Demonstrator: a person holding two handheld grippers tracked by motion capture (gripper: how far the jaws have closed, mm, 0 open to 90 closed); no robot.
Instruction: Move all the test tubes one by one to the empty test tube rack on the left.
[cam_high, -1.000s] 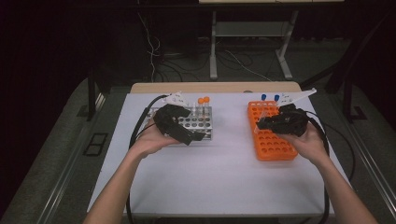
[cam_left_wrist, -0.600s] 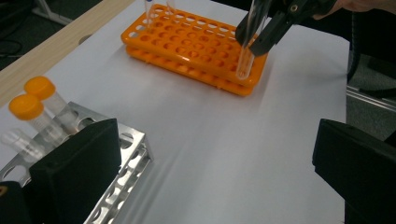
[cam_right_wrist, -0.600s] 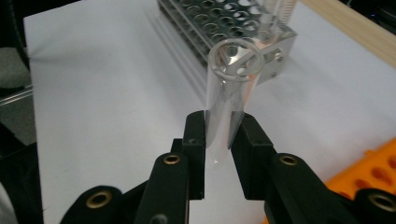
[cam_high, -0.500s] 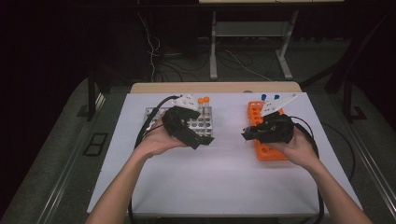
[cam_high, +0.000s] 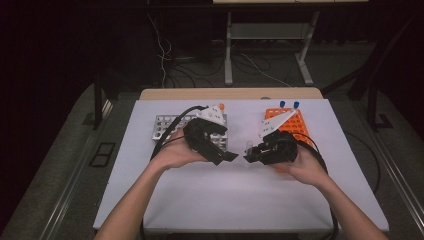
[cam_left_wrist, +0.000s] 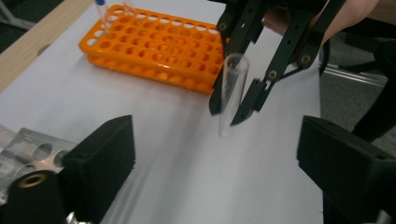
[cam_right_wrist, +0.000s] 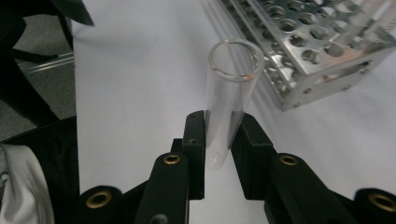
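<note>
My right gripper (cam_right_wrist: 218, 140) is clamping a clear, uncapped test tube (cam_right_wrist: 229, 100) upright between its pads. I am holding the tube above the white table (cam_high: 240, 200), between the metal rack (cam_high: 167, 125) and the orange rack (cam_high: 295, 122). My left gripper (cam_left_wrist: 215, 158) is facing the tube, its jaws wide apart and just now narrowing, with nothing between them.

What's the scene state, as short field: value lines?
held: clear tube, uncapped, upright
right gripper: jaws shut on tube
left gripper: jaws wide but just been closing, nothing between them, facing the tube
orange rack: behind right hand, two blue-capped tubes at far edge
metal rack: behind left hand, orange-capped tube at far right
surface: white table
</note>
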